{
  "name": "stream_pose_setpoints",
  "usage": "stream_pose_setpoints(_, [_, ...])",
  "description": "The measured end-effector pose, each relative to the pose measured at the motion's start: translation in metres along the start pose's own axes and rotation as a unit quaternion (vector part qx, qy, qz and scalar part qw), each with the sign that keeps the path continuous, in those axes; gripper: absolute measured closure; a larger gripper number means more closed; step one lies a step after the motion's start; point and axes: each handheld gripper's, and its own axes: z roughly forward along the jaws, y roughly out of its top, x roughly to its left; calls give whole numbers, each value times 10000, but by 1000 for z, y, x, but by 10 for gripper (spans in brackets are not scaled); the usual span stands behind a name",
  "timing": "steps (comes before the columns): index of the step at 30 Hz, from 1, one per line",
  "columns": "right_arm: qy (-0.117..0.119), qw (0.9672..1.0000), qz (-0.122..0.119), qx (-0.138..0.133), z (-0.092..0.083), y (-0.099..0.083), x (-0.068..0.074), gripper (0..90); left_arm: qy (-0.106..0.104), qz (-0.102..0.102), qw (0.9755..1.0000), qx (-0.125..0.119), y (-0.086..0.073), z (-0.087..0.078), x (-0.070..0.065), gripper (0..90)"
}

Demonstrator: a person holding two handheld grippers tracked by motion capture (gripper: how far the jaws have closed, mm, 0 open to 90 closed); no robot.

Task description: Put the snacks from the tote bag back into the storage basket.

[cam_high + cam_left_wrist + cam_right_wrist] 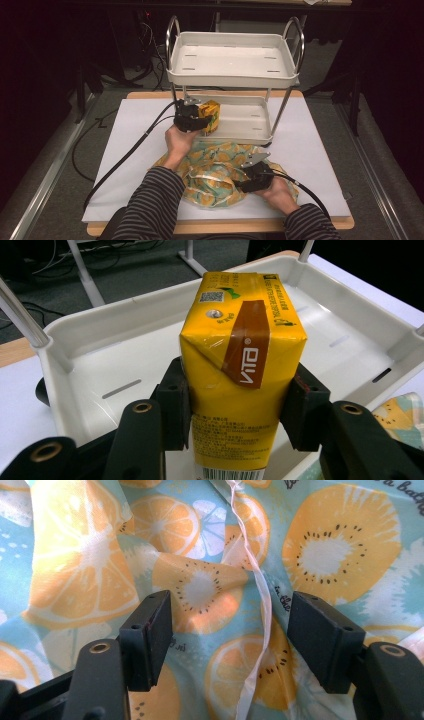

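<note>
My left gripper (235, 390) squeezes the yellow juice box (240, 365) over the cart's lower tray (100, 340). My right gripper (230, 635) stands wide open above the fruit cloth (320, 545); the high view shows the top tray (232, 75) too.

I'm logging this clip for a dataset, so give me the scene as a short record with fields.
setting: white board on a table
rack: two-tier white cart
left gripper: jaws shut on yellow drink carton, at the cart's lower tray
right gripper: jaws open over fruit-print cloth bag
bag: crumpled, in front of the cart
</note>
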Motion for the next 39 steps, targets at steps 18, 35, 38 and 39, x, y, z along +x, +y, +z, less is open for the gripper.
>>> stream_pose_setpoints(18, [-6,10000,3,5,0,0,0,353,1,164,9998,119,-4,6,-5,533])
stream_pose_setpoints(35, [-1,10000,-1,3,0,0,0,353,-27,298,9992,260,-5,6,-7,531])
stream_pose_setpoints(38, [-5,10000,9,12,0,0,0,353,-35,324,9990,289,-5,6,-7,531])
stream_pose_setpoints(39, [-6,10000,10,14,0,0,0,353,-38,335,9990,301,-5,6,-7,531])
